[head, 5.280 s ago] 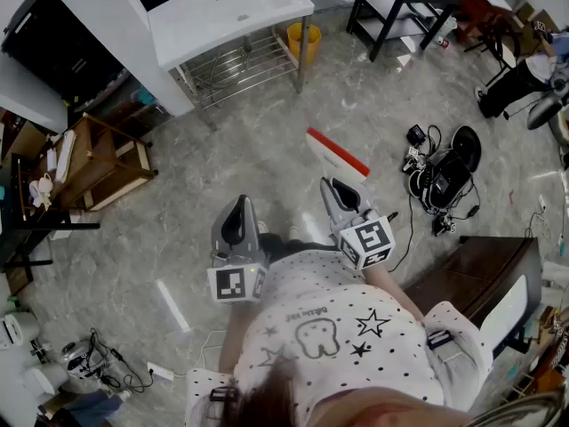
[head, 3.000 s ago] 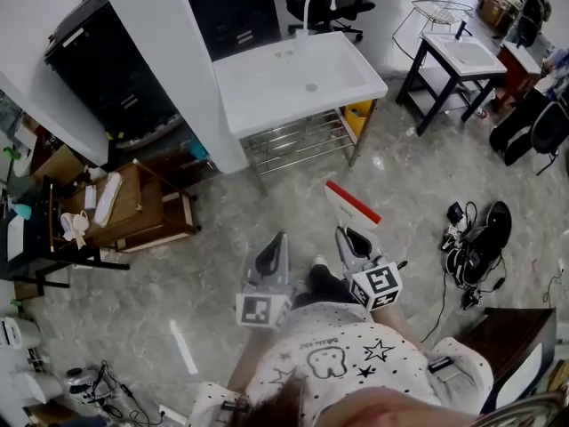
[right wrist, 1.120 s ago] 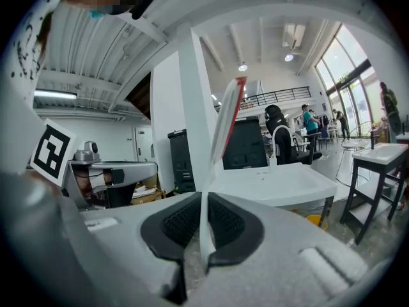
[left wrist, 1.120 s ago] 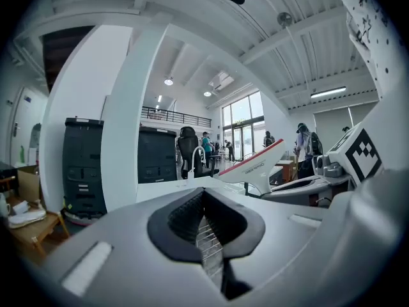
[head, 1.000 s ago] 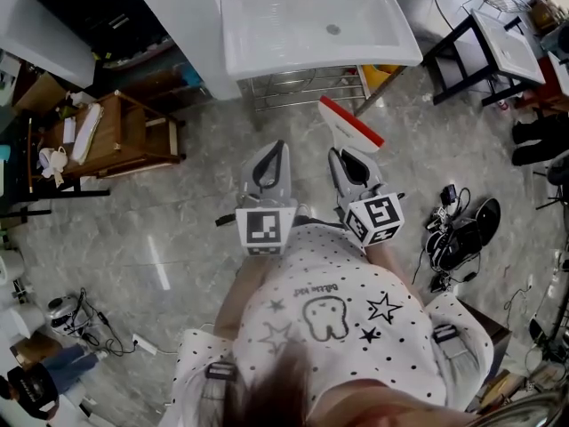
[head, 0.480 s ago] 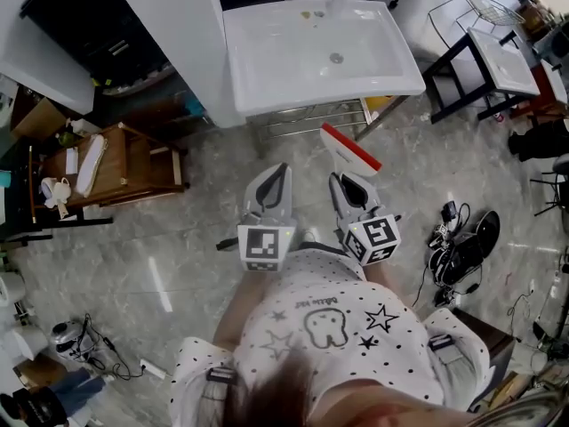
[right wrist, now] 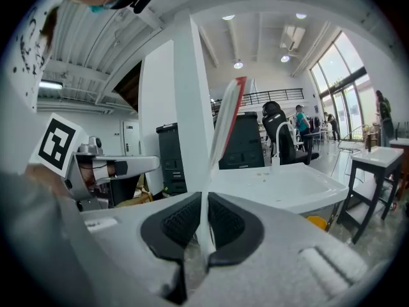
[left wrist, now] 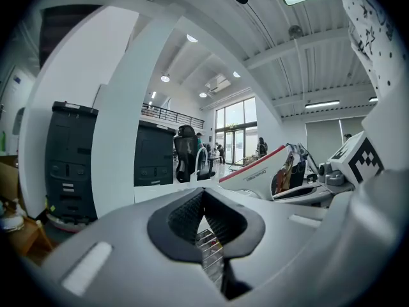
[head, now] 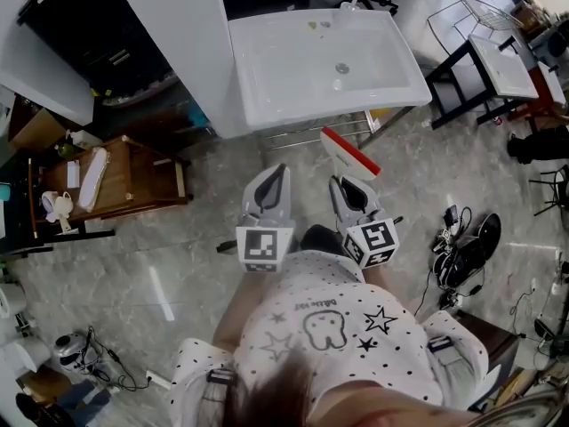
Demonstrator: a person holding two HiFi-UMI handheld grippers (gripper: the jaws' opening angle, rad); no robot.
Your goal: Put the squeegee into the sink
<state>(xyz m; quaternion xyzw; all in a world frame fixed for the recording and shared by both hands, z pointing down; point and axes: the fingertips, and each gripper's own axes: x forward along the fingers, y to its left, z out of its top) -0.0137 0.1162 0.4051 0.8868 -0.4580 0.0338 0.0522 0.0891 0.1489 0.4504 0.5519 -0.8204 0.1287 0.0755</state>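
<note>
The squeegee (head: 349, 153) is white with a red blade edge and sticks forward from my right gripper (head: 348, 183), whose jaws are shut on its handle. In the right gripper view the squeegee (right wrist: 225, 123) rises from between the pads, with the white sink (right wrist: 281, 185) just beyond. The sink (head: 267, 60) stands ahead on a metal frame, its basin bare, and the squeegee's tip nearly reaches its front rim. My left gripper (head: 272, 179) is beside the right one, shut with nothing in it; its pads (left wrist: 186, 216) meet in the left gripper view, where the squeegee (left wrist: 255, 174) shows at right.
A white pillar (head: 178, 34) and black cabinets (head: 98, 34) stand left of the sink. A wooden stand (head: 124, 181) is at left. A second sink on a black frame (head: 498, 65) and cables (head: 458, 243) lie to the right. A yellow bin (right wrist: 315, 222) sits under the sink.
Both grippers have moved forward toward the sink, which now lies closer in the head view. The squeegee stays held in the right gripper.
</note>
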